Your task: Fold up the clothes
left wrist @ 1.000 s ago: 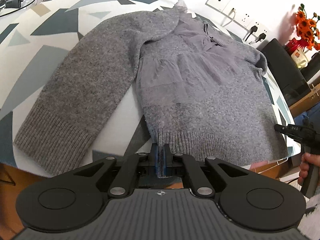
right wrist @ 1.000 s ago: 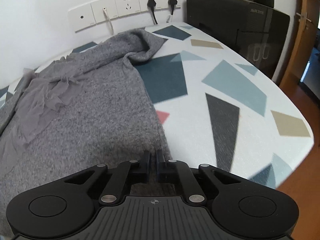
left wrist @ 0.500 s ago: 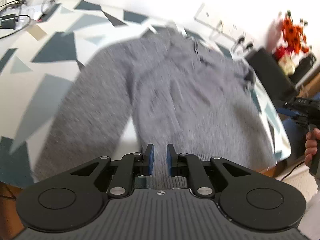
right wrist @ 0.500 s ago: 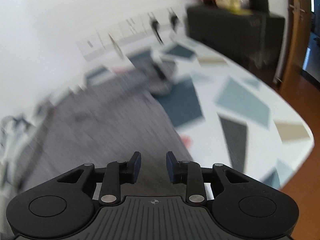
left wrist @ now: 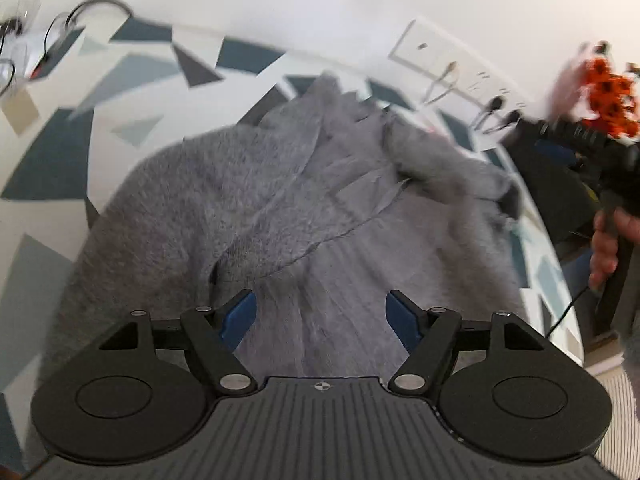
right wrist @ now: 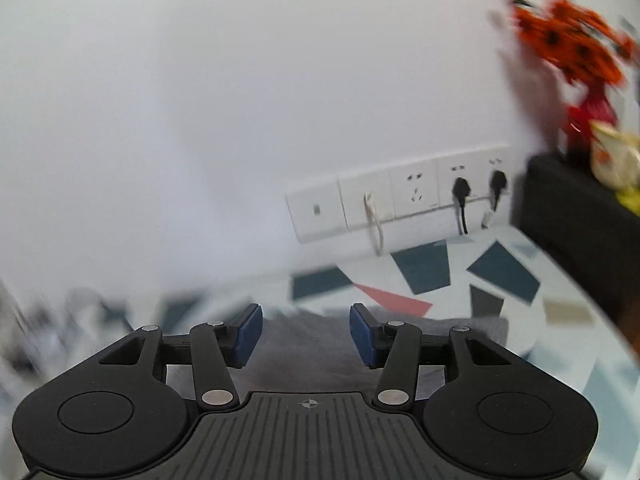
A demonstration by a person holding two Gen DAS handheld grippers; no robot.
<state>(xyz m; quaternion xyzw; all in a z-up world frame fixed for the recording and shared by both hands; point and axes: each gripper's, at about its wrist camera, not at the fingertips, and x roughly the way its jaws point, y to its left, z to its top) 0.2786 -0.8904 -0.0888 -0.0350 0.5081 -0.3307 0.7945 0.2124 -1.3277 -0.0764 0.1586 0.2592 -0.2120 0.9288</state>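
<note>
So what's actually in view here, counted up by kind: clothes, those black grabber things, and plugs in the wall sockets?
Grey sweater: 1
Grippers, left gripper and right gripper, both with jaws apart: 2
Black plugs in the wall sockets: 2
Total: 5

Bright, even light; heavy motion blur, fisheye-bent edges.

Sweater (left wrist: 320, 216) covers the table's (left wrist: 52, 152) middle; bare cloth along its left edge, cables (left wrist: 24, 52) at the far-left corner.
</note>
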